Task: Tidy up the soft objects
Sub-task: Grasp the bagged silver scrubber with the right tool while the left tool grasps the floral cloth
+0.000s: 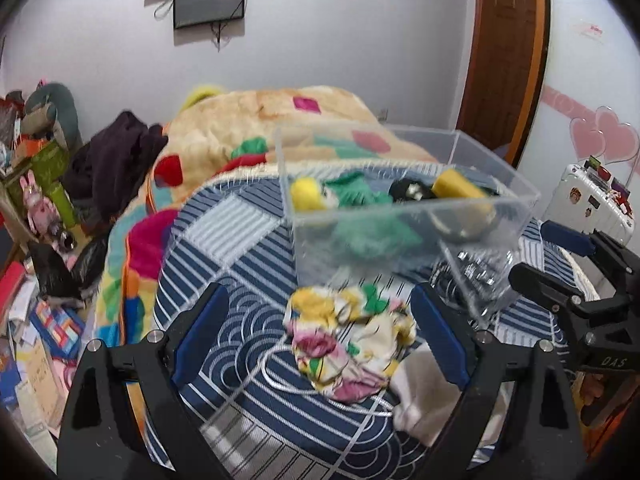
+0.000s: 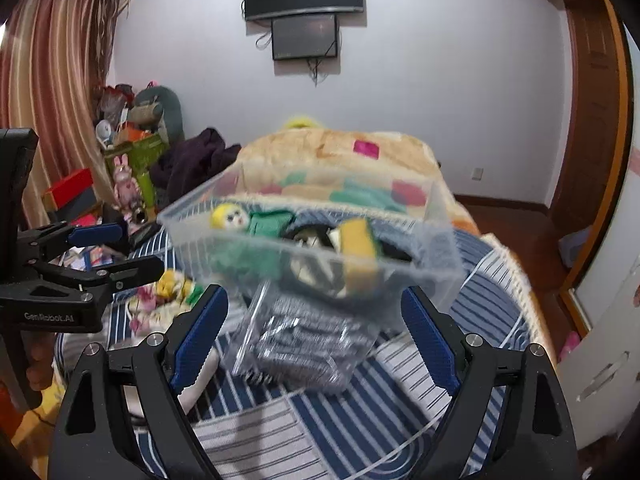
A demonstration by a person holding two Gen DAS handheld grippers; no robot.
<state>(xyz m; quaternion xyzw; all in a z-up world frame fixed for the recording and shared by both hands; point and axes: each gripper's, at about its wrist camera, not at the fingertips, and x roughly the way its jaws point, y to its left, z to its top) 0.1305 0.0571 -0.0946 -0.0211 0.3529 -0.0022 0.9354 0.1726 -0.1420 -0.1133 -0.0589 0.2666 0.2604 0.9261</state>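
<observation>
Blue-padded fingers of the left gripper [image 1: 320,332] stood wide apart around a floral cloth bundle [image 1: 348,340], without closing on it; the bundle lay on the navy striped bedspread [image 1: 224,248]. The right gripper [image 2: 316,336] was likewise spread wide, gripping nothing, just before a clear plastic bin [image 2: 304,256]. Inside the bin lay a yellow-haired doll in green [image 2: 252,224] and a yellow sponge [image 2: 356,248].
</observation>
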